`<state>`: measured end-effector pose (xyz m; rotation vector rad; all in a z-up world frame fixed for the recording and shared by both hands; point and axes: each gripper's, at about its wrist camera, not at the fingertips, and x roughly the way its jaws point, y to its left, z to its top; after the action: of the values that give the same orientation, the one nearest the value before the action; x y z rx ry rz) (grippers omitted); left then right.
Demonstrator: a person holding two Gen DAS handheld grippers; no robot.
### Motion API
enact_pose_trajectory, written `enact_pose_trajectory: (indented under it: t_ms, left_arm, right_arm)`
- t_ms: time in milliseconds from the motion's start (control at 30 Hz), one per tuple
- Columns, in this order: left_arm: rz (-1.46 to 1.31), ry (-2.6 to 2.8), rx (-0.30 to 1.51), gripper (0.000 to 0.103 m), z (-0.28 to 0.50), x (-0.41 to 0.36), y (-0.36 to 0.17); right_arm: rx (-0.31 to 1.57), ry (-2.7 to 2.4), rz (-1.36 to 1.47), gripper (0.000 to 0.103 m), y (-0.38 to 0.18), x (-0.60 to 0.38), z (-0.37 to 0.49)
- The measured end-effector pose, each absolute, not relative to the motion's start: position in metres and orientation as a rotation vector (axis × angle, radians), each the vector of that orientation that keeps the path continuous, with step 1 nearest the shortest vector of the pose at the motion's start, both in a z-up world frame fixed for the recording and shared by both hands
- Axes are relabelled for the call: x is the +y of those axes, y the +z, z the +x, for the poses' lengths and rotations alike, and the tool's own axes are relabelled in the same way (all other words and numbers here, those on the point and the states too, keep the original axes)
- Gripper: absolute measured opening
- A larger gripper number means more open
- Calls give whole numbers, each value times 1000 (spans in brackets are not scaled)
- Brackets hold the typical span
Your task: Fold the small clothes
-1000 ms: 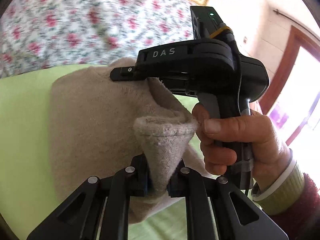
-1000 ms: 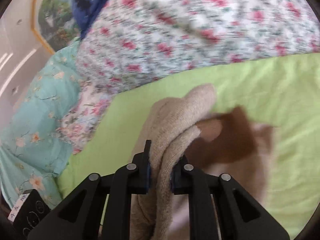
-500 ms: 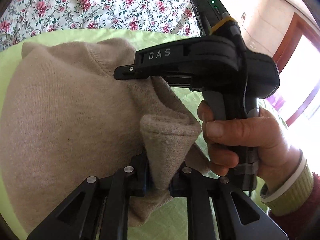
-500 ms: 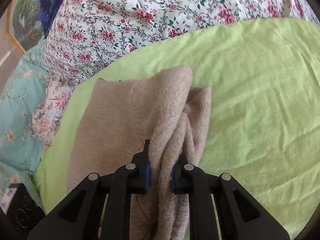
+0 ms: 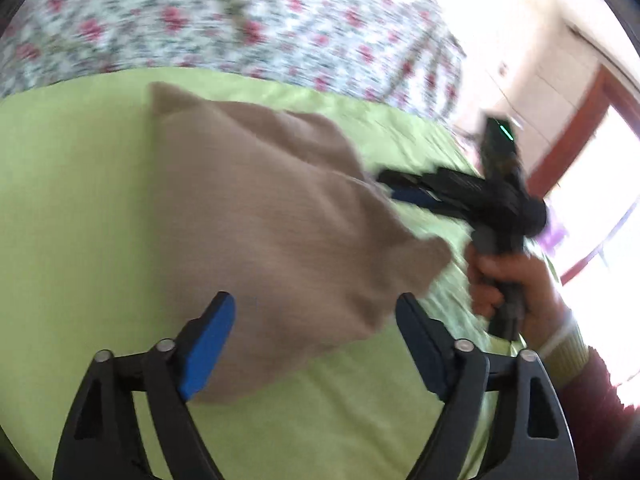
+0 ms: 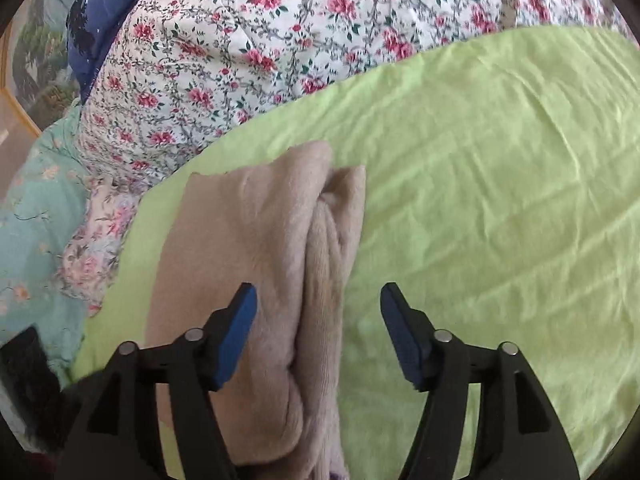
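Observation:
A small beige knit garment [image 5: 272, 220] lies folded on the green sheet [image 5: 68, 208]. In the left wrist view my left gripper [image 5: 316, 316] is open, its blue-padded fingers apart just above the garment's near edge. My right gripper [image 5: 404, 188] shows at the garment's right edge, held by a hand, blurred. In the right wrist view the garment [image 6: 272, 264] lies with a rolled fold along its right side, and my right gripper [image 6: 318, 312] is open above it, holding nothing.
A floral quilt [image 6: 280, 40] is piled along the far side of the green sheet [image 6: 500, 200]. A teal flowered cloth [image 6: 36, 216] and a dark blue one [image 6: 100, 12] lie at the left. A red-framed doorway [image 5: 580, 120] is at the right.
Both grippers have opened and let go of the beige garment, which now lies on the sheet. Both have drawn back from it.

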<state>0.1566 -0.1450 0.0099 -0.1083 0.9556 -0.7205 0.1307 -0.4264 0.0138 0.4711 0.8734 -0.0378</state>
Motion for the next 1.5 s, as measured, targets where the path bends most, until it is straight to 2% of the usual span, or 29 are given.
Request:
enact_pose_trajectory:
  t_ms: [200,367,400,433,467,500,567,633,833,1100,1267,1367,1433,1500]
  left_arm:
    - [-324,-643,1066,84,234,-120,-25]
    - [-349,-694,1161,84,266,-132,-56]
    - [-352,-717,1174,83,269,-135,-63]
    - [-356,-726,1170,78,272,-135,-65]
    - [-362,-742,1154,62,276,-137,-66]
    - [-363,-753,1159,60,278,-138,-67]
    - [-357,-753,1149,49,275,-134,-61]
    - [-346,-757,1117,45,267,-125,-50]
    - [-347,-730,1019,45,228,-53,-8]
    - [-301,-598,944,44,169,65,13]
    - [-314,-538,959,45,144,112,-2]
    - [-333,-508,1027,48,141,117,-28]
    - [-359,-511,1030,52,137,123,-37]
    - [-364,-518,1026,57,136,124,-36]
  right_arm:
    - [925,8,545,67,-6,-425,145]
    - [1003,59,581,67,-24,-419,165]
    - [1015,67,593,60,-28,-418,168]
    - [1016,75,602,51,-31,-416,169]
    - [1020,90,617,45,-34,-412,171]
    - [1018,77,607,42,-33,-410,170]
    - [1003,51,536,37,-22,-395,167]
    - [978,66,506,35,-10,-381,163]
    - [926,200,477,34,6,-311,150]
    - [918,381,475,34,-16,-201,153]
    - [982,427,456,34,-40,-156,157]
    - [1011,381,406,34,-53,-147,153]
    - [1009,373,405,37,-53,-147,151]
    - [1020,360,402,45,-52,-150,149]
